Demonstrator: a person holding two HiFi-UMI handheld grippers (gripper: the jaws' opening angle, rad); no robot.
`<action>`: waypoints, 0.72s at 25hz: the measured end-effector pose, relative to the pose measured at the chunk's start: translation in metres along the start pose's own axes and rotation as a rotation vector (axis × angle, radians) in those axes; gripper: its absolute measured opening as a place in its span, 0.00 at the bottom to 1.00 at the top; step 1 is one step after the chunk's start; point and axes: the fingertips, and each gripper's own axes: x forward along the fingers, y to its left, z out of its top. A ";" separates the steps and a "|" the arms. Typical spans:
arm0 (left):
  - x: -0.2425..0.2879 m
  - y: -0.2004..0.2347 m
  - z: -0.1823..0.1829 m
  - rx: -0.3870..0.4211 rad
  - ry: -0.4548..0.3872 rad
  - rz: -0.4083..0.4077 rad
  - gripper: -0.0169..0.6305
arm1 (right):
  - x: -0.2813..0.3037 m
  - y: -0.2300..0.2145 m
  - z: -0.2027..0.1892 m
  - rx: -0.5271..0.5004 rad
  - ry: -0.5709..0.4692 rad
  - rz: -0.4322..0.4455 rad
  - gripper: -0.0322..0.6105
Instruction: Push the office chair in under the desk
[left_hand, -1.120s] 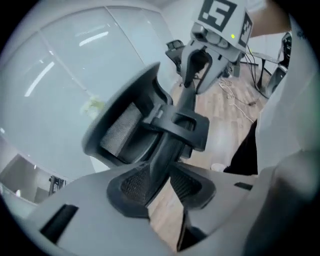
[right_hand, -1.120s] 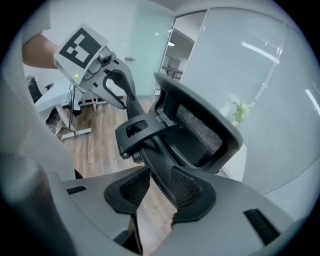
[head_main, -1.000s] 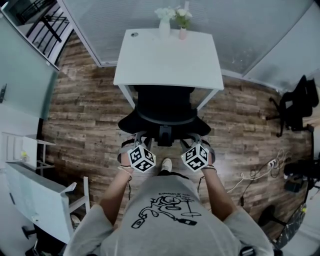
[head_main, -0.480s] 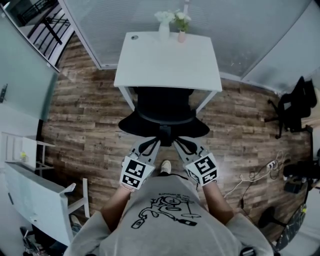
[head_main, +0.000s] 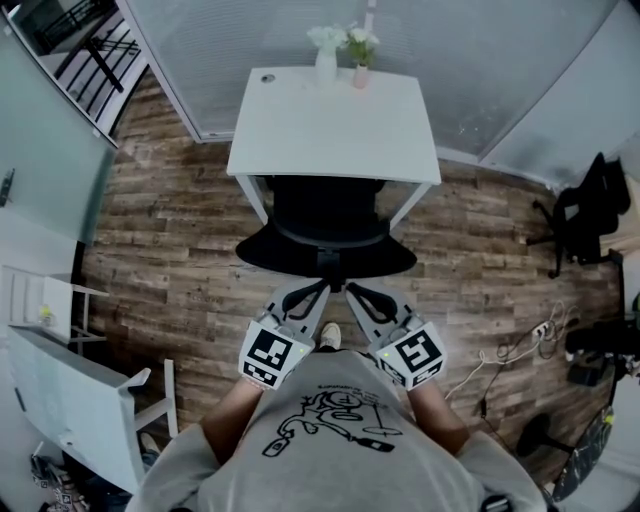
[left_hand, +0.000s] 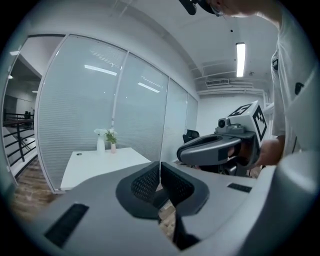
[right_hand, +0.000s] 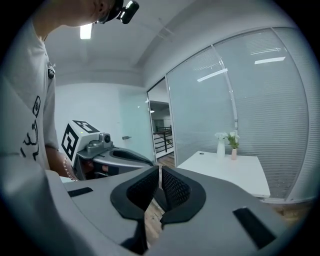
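Where the person is standing: right behind the chair, facing the desk, holding one gripper in each hand before the chest.
Left gripper (left_hand: 160, 172): its jaws have just been closing and are now resting pad against pad, with nothing between them.
Right gripper (right_hand: 159, 175): its jaws have just been closing too; the pads are meeting at the tips and are gripping nothing.
Both tips: pointing forward and a little inward, just beside the chair's back in the head view. Whether they are touching it I cannot tell.
Black office chair with curved back (head_main: 328, 215): standing straight ahead of both grippers, between them and the desk. Its back is facing the person and its seat is already lying partly under the near edge.
Nearer hand: neither; both are lying about equally close, one on each side of the back's middle.
Push line (my judgement): running from the person straight away toward the desk, so both grippers should be pressing evenly, or the chair is likely swinging aside.
White rectangular desk (head_main: 330, 125): standing beyond the chair, near the frosted glass wall.
Two small vases with flowers (head_main: 340, 55): sitting at the desk's far edge.
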 end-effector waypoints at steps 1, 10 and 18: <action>0.000 -0.002 0.001 -0.001 -0.001 -0.003 0.04 | -0.001 0.000 -0.001 0.005 0.004 -0.002 0.12; -0.005 -0.004 0.004 0.009 -0.007 -0.001 0.04 | -0.005 0.002 0.000 0.002 0.007 -0.007 0.12; -0.008 -0.005 0.011 0.010 -0.005 -0.009 0.04 | -0.005 0.003 0.005 -0.002 0.000 -0.009 0.12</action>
